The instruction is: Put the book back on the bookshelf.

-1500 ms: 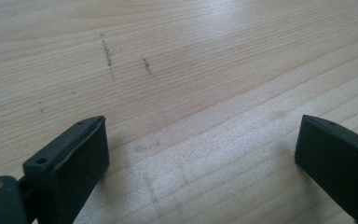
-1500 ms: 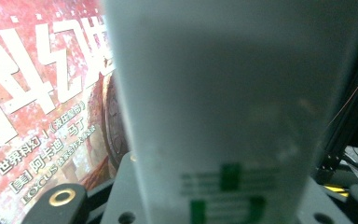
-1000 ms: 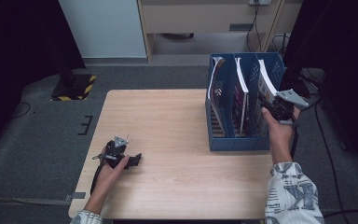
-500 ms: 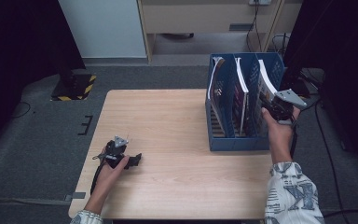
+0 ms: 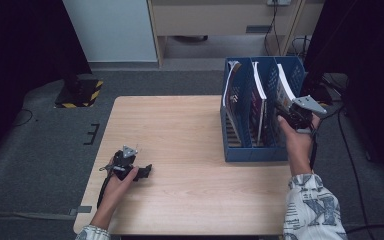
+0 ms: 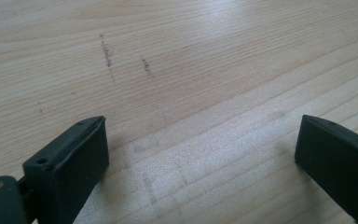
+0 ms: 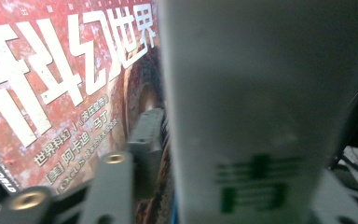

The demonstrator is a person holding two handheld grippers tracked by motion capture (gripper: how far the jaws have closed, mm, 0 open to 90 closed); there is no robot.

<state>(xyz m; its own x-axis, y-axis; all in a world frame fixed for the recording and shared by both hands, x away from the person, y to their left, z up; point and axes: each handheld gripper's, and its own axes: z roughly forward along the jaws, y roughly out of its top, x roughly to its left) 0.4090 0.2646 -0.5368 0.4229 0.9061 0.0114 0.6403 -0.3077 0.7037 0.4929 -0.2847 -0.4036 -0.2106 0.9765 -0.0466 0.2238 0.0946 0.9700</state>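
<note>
At the right edge of the wooden table (image 5: 190,130) there's a blue file rack (image 5: 252,150) with three slots, a book or magazine standing upright in each one. The right gripper (image 5: 286,114) is up against the rightmost slot, held by the person's right hand (image 5: 295,140), and it's clamped on the white-spined book (image 5: 283,90) sitting in that slot. In the right gripper view you can see it pretty well: the white spine (image 7: 256,102) with a green character printed low on it runs straight up between the jaws, one jaw pressed on its left side, the other at its right, mostly hidden at the bottom corner. Just behind the left jaw is the neighbouring red magazine (image 7: 60,79), big white Chinese lettering on the cover, standing in the middle slot. So the book is in the rack, upright, with the jaws on either side of its spine.

The left gripper (image 5: 139,172) is well apart from all that, lying low on the near-left part of the table in the left hand (image 5: 117,182). In the left gripper view, jaws spread wide with nothing but bare wood grain (image 6: 191,93) and a few dark scuff marks between them.
</note>
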